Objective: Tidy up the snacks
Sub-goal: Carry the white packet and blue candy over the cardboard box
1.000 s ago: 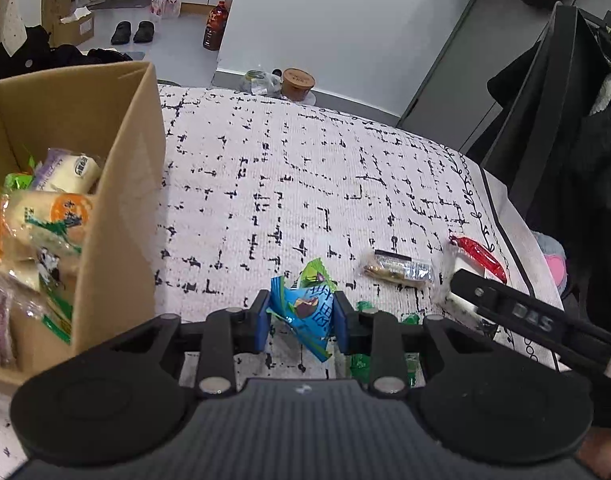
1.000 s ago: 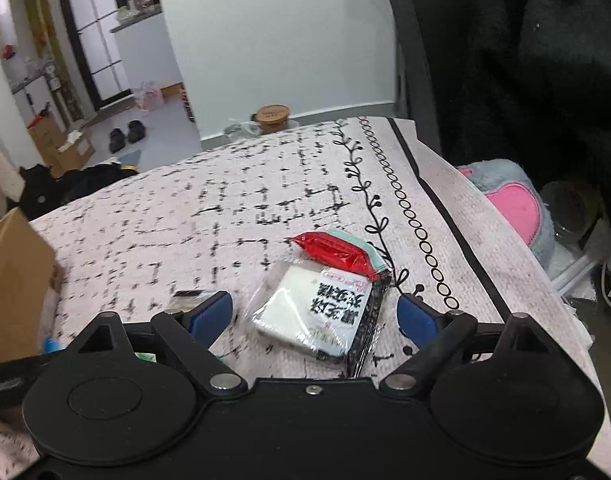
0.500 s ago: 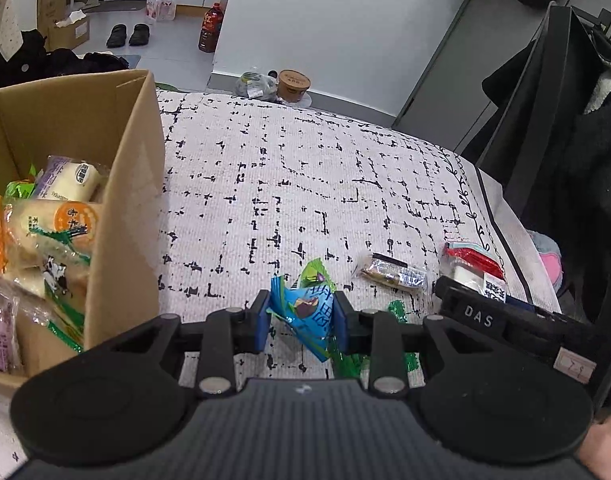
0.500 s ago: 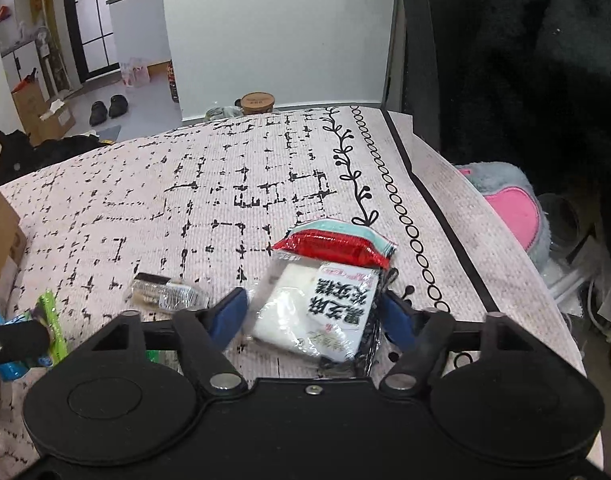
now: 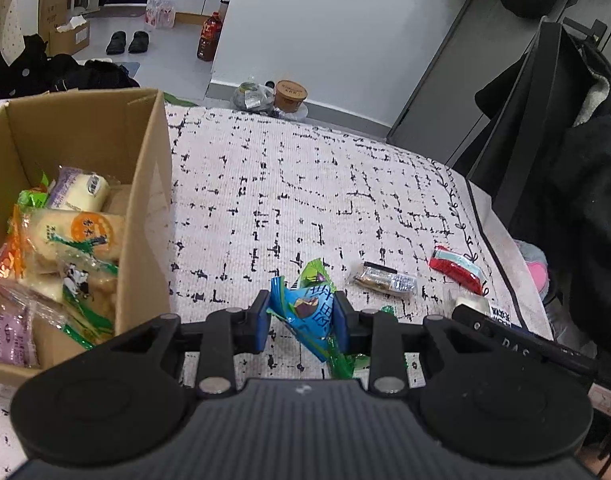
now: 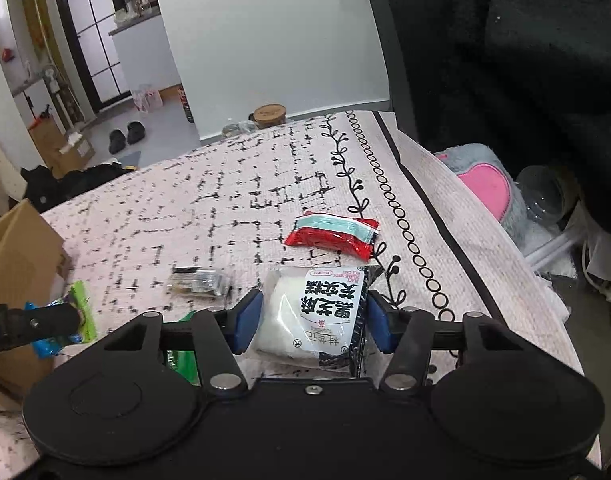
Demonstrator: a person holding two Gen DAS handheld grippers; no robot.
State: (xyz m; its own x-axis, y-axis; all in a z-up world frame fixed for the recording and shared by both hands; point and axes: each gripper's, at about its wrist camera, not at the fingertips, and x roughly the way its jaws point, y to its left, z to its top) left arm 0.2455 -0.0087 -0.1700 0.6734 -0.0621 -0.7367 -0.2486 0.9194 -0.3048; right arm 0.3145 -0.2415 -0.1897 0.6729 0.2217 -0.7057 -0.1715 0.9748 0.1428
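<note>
My left gripper (image 5: 301, 318) is shut on a blue snack packet (image 5: 307, 306), held just above the patterned cloth (image 5: 289, 184). To its left stands an open cardboard box (image 5: 145, 200) filled with several wrapped snacks. My right gripper (image 6: 313, 320) has its jaws closing on a white packet with black print (image 6: 317, 308), and the blue pads touch both its sides. A red packet (image 6: 333, 234) lies just beyond it, and a clear-wrapped bar (image 6: 197, 282) lies to the left. A green wrapper (image 5: 341, 362) shows under the left fingers.
The cloth's bordered edge (image 6: 425, 208) drops off on the right, where a grey and pink plush item (image 6: 485, 188) and dark clothing (image 6: 525, 60) crowd in. A brown-lidded cup (image 5: 290, 94) and a bag sit past the far edge.
The right jaws have narrowed onto the white packet, and it has drawn away from the red packet with the gripper. The left gripper keeps its hold on the blue packet.
</note>
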